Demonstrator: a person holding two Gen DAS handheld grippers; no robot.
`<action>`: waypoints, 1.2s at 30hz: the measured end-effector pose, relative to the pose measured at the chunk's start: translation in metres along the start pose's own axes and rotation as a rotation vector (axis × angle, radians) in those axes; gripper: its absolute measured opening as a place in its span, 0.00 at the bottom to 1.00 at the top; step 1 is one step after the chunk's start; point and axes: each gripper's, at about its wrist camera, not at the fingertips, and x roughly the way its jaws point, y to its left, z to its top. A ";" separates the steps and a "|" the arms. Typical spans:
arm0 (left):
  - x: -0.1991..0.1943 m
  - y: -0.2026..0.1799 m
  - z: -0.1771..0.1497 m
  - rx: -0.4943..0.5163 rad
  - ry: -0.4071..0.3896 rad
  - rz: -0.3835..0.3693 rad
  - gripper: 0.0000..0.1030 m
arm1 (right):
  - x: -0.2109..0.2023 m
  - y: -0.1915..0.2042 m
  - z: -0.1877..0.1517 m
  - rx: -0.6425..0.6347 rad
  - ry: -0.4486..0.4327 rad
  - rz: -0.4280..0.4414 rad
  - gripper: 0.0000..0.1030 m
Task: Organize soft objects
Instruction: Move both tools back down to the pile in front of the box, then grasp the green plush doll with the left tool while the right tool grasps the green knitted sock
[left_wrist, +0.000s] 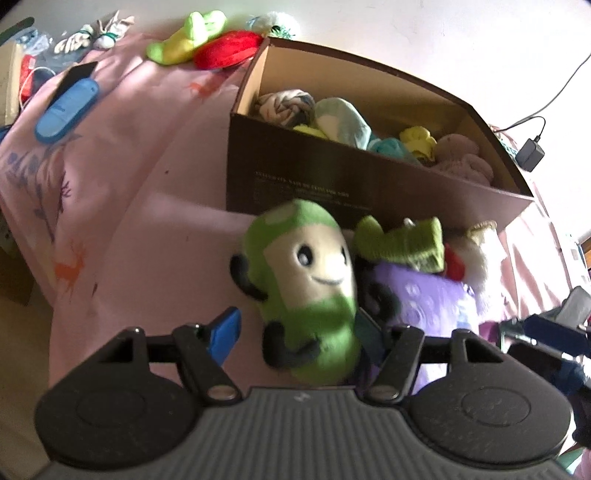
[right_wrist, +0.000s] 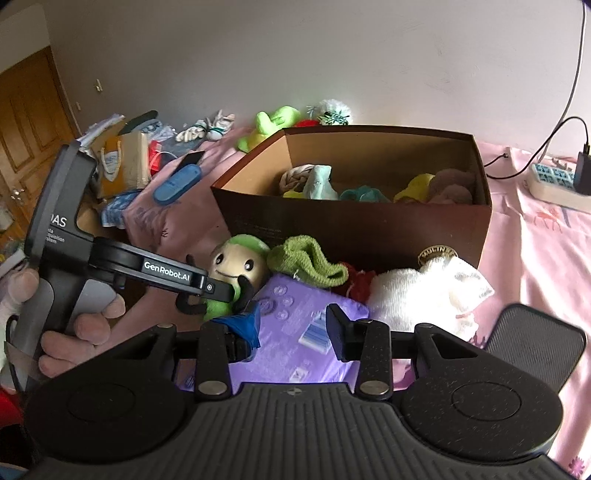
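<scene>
In the lower middle of the frame the left gripper (left_wrist: 295, 332) stands wide apart around a green plush toy (left_wrist: 308, 288) with a smiling cream face. Right of it lie a green knitted sock (left_wrist: 402, 242) and a purple packet (left_wrist: 432, 299). Above sits a brown cardboard box (left_wrist: 332, 177) holding soft things, on a pink sheet (left_wrist: 140, 177).

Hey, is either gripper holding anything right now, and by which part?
Nothing is held. The left gripper is open around the green plush at its lower body, one finger clear of it; the right gripper is open.
</scene>
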 end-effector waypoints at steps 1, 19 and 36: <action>0.004 0.003 0.003 -0.005 0.005 -0.002 0.66 | 0.003 0.002 0.002 0.004 -0.005 -0.009 0.22; 0.038 0.017 0.024 0.091 0.059 -0.149 0.71 | 0.048 0.012 0.023 0.000 -0.010 -0.096 0.23; 0.057 0.032 0.023 0.042 0.086 -0.253 0.75 | 0.098 -0.004 0.038 -0.036 0.068 -0.080 0.25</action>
